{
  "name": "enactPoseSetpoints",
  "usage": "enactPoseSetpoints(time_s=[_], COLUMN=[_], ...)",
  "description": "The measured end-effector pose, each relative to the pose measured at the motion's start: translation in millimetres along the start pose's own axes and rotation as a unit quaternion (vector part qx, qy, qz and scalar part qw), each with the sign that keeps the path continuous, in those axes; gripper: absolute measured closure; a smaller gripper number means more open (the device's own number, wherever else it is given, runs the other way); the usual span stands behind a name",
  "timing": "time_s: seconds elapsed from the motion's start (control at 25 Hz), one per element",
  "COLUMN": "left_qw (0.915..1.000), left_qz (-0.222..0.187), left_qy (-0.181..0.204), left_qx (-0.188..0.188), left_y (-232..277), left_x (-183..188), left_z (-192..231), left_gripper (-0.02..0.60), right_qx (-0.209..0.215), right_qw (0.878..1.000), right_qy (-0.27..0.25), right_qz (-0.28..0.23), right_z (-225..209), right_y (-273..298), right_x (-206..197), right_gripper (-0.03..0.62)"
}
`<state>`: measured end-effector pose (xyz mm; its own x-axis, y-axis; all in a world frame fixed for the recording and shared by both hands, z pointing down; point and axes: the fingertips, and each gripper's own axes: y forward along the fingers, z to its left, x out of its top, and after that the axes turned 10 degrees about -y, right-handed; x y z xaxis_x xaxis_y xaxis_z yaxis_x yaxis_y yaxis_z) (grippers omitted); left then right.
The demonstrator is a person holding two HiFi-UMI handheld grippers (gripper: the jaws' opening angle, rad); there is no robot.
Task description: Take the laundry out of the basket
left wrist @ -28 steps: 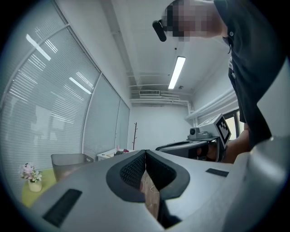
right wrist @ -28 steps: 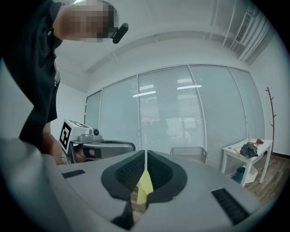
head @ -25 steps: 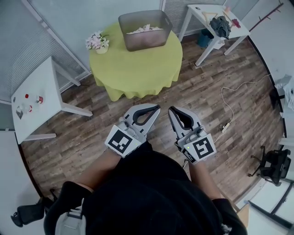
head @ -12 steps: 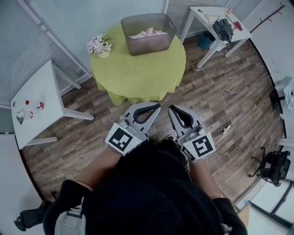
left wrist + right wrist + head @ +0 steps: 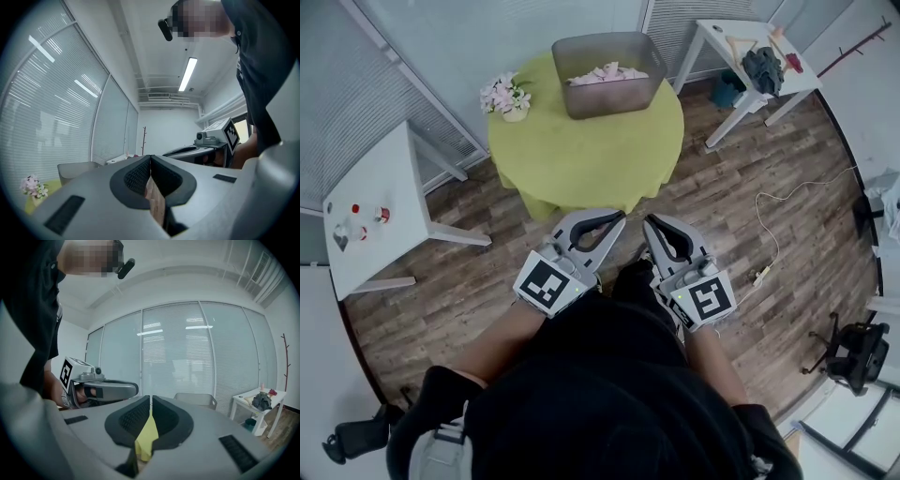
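Observation:
A grey basket [image 5: 607, 61] with pale pink and white laundry [image 5: 609, 73] in it stands at the far edge of a round table under a yellow-green cloth [image 5: 581, 145]. Both grippers are held side by side near my body, short of the table's near edge. The left gripper [image 5: 616, 217] is shut with nothing in it, and so is the right gripper [image 5: 648, 223]. In the left gripper view the pads meet at the tip [image 5: 150, 157] and the basket [image 5: 77, 169] shows far off. In the right gripper view the jaws [image 5: 151, 398] are closed and the basket [image 5: 197, 400] lies ahead.
A small pot of flowers [image 5: 508, 96] stands on the round table left of the basket. A white side table [image 5: 370, 202] is at the left. Another white table [image 5: 750, 47] with dark cloth is at the back right. A cable and power strip [image 5: 764, 272] lie on the wooden floor.
The round table and basket have come nearer to the grippers and drifted slightly right in the head view. Both grippers keep their pose, shut.

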<state>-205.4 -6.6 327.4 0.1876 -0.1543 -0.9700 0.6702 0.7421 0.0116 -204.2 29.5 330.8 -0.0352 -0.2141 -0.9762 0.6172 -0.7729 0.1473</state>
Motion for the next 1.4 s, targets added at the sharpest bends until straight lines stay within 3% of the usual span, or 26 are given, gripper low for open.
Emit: enactPoseSetpoints(time_s=[0.36,1.2,1.4], left_qw=[0.9998,0.9959,0.9949], left_qz=[0.013,0.019,0.019], left_qy=[-0.003,0.018,0.007], left_qx=[0.014,0.087,0.099], left_y=[51.0,225.5,261.6], left_x=[-1.0,18.0,17.4], left_z=[26.0,67.3,66.4], left_gripper=[0.571,0.571,0.571], right_qx=[0.010,0.085,0.107], right_qw=[1.000,0.995,0.992], right_qy=[0.014,0.029,0.043], right_qz=[-0.005,-0.046,-0.054], right_z=[-58.3,-239.8,-274.3], right_y=[16.2,35.8,31.8], right_x=[-13.9,-30.0,-38.1], right_gripper=[0.560,0.562,0.562])
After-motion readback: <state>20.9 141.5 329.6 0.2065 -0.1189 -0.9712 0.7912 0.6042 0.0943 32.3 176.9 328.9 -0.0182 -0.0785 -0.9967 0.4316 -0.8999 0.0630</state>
